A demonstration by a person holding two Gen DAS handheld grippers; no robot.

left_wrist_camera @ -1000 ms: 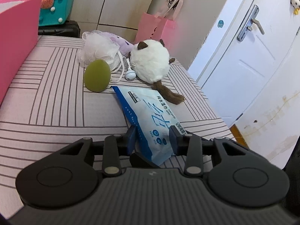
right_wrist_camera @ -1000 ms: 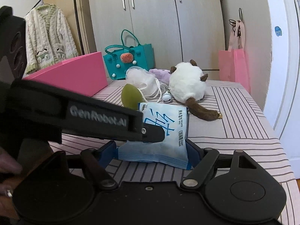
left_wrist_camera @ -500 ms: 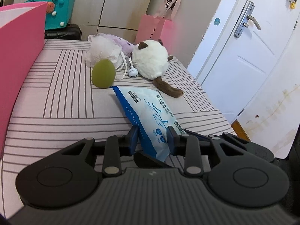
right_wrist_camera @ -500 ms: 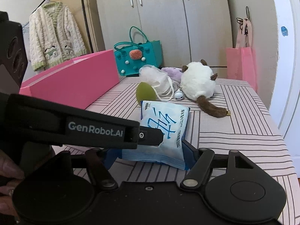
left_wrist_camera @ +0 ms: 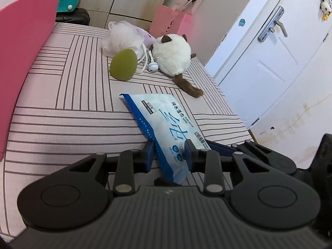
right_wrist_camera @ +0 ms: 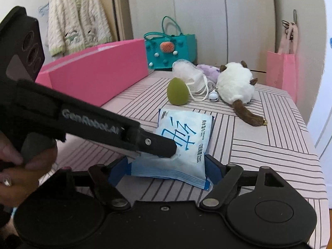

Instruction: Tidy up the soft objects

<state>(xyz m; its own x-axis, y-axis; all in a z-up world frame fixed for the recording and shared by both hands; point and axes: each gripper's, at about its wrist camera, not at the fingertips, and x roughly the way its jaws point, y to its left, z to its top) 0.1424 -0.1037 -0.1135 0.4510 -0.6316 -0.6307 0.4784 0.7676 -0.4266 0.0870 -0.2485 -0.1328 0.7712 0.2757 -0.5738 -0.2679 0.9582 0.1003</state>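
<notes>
Covering the table (left_wrist_camera: pixel 68 112), striped pink cloth

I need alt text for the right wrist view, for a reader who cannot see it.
A blue-and-white soft pack of wet wipes lies on the striped tablecloth, pinched by the left gripper, between the right gripper's open jaws. Behind lie a green egg-shaped sponge and white plush cat.

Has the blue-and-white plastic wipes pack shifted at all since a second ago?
Yes. The wipes pack has slid toward the camera, away from the green egg-shaped sponge; striped tablecloth now shows between them.
</notes>
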